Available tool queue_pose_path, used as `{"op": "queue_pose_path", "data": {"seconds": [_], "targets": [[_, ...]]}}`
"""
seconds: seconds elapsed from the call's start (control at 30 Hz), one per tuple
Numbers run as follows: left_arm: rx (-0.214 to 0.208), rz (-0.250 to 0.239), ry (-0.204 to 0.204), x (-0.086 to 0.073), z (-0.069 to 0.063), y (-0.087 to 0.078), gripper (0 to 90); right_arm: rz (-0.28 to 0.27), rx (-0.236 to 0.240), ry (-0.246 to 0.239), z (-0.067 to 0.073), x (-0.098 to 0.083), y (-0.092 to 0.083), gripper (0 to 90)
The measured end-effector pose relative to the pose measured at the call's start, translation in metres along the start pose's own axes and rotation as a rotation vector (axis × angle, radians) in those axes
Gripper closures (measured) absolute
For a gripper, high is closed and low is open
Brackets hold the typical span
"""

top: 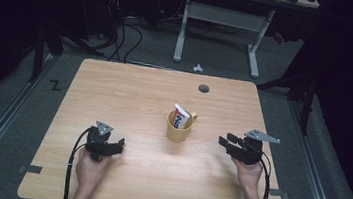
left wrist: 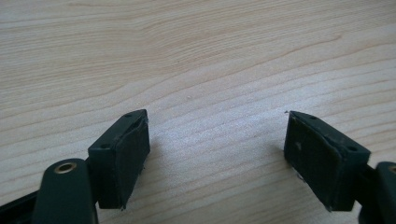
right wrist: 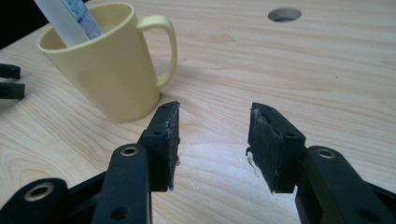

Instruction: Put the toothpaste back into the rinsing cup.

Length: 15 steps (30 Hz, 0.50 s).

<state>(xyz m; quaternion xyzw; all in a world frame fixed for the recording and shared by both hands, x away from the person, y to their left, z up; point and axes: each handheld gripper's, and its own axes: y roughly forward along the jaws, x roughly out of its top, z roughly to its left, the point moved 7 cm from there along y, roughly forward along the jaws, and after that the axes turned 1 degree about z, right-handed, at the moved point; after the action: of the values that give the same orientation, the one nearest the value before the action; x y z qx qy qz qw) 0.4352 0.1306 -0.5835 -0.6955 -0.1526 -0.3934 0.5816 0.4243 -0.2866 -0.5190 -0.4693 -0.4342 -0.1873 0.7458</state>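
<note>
A yellow mug (top: 180,126) stands upright near the table's middle with a white, red and blue tube (top: 179,117) leaning inside it. In the right gripper view the mug (right wrist: 107,65) sits at the upper left, handle toward the right, and the tube (right wrist: 70,18) pokes out of it. My right gripper (top: 226,141) is to the right of the mug, low over the wood, jaws open with nothing between them (right wrist: 212,140). My left gripper (top: 118,146) rests at the front left, jaws wide open over bare wood (left wrist: 217,144).
The wooden table (top: 130,89) has a round cable hole (top: 204,88) at the back. Its right edge runs close behind my right hand. A white desk frame (top: 220,29) stands on the floor beyond the table. Cables trail from both grippers toward the front edge.
</note>
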Motion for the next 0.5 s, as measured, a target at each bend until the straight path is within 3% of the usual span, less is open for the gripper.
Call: {"op": "queue_pose_path", "data": {"seconds": [0.5], "targets": [[0.000, 0.000, 0.000, 0.000, 0.000, 0.000, 22.7, 0.038, -0.012, 0.004, -0.001, -0.014, 0.013, 52.8]]}}
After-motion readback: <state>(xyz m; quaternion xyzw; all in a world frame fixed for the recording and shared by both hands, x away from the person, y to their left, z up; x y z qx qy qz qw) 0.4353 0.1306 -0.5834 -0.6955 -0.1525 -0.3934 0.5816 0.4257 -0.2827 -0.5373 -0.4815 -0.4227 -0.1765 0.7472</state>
